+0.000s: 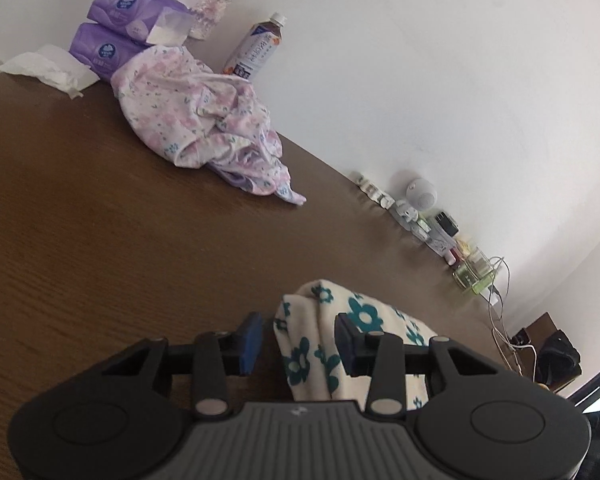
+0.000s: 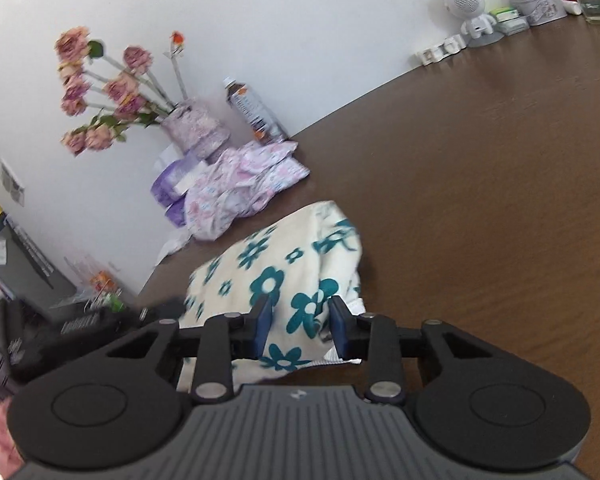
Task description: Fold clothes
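**Both grippers at the teal-flowered garment; pink garment heaped at the wall**

Left gripper point(image 1: 298, 344): jaws stand apart. A bunched ridge of the cream garment with teal flowers point(image 1: 320, 344) rises through the gap, nearer the right-hand pad point(image 1: 344, 340). The left-hand pad shows bare table between itself and the cloth, so no clamp on this side. Whether the right pad presses the fabric I cannot tell.

Right gripper point(image 2: 300, 324): jaws likewise apart, with the teal-flowered cloth point(image 2: 284, 272) spanning the gap beneath them. The pads appear to straddle the near hem. Contact cannot be confirmed; the picture is motion-blurred toward 9 o'clock.

Position of the garment: on the brown table point(image 1: 100, 240). In the left wrist view it sits at 6 o'clock, in the right wrist view just below centre. It lies as a rounded bundle, not flat, with one end humped at 1 o'clock in the right wrist view.

Second garment: pink-flowered cloth point(image 1: 204, 120), crumpled in a heap at 11 o'clock in the left wrist view. It lies against the purple tissue packs point(image 1: 112, 28) and just in front of the drink bottle point(image 1: 256, 48), well apart from both grippers.

Judgement: with one tool at each end of the bundle, the layout suits either taking hold of two edges to spread or double the cloth, or letting go after laying it down. The pictures do not settle which. The pink heap is not folded.
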`<state>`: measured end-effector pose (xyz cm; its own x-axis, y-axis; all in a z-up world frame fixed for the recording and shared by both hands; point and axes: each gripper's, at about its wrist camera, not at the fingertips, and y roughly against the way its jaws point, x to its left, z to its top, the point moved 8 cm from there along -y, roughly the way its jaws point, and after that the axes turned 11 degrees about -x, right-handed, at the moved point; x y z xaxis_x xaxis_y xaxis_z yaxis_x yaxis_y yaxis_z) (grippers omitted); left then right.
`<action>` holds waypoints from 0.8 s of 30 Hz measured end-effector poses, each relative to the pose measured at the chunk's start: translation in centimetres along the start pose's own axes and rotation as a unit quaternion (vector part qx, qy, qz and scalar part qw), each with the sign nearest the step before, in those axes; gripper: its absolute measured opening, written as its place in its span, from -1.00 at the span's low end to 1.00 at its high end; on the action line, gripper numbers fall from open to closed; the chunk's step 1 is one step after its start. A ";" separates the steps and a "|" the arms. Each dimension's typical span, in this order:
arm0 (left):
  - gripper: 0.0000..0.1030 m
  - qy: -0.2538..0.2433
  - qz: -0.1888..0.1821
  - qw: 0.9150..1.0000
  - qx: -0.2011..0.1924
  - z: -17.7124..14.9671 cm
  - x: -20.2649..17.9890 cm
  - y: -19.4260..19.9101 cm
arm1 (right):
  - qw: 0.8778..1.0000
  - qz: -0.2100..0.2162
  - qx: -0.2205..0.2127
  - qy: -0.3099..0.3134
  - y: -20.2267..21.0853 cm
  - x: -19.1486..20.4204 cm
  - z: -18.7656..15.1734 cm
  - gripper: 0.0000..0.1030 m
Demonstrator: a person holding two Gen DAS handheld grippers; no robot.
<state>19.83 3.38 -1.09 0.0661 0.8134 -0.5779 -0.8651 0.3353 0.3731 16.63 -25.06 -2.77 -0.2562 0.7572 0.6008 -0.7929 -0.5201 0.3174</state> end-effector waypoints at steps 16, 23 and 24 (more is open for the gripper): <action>-0.17 0.012 -0.054 0.998 0.039 -1.1 -1.6 -4.6 | 0.999 -0.029 -0.018 -0.016 -2.8 -0.2 2.2 0.26; -0.32 0.042 -0.079 0.995 0.050 -1.5 -1.2 -4.9 | 0.998 -0.003 0.002 -0.063 -5.2 -0.3 1.5 -0.31; -0.27 0.042 -0.076 0.995 0.047 -1.3 -1.1 -4.8 | 0.997 -0.002 0.000 -0.071 -5.2 -0.6 1.6 -0.28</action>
<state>23.23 0.23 -3.21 0.1466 0.7084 -0.6905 -0.7983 0.4970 0.3403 21.73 -23.43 -3.61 -0.1717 0.6953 0.6979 -0.7937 -0.5173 0.3201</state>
